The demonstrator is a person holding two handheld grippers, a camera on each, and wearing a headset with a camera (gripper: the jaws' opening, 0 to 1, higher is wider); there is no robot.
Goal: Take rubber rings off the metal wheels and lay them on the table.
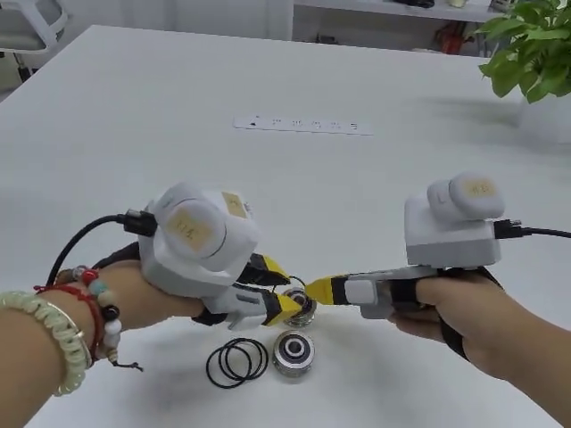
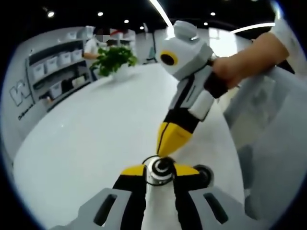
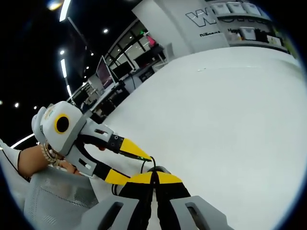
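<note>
Wheel (image 2: 159,168), shiny metal, clamped in left gripper (image 2: 160,171); right gripper (image 3: 153,174) pinches its black ring (image 3: 150,160); loose rings (image 1: 236,361) on table (image 1: 178,116).

A large outlined letter "W" (image 2: 18,91) stands on the wall in the left gripper view. Under it runs a smaller line of letters, too small to read. In the right gripper view a wall sign (image 3: 204,18) also begins with a big "W", and the small line below it cannot be read. In the head view, a pale yellow sticker (image 1: 189,228) sits on the round housing of the left gripper (image 1: 287,291), and a similar sticker (image 1: 480,188) on the right gripper (image 1: 314,291); their print is blurred. Marks on the power strip (image 1: 302,125) are not legible.
</note>
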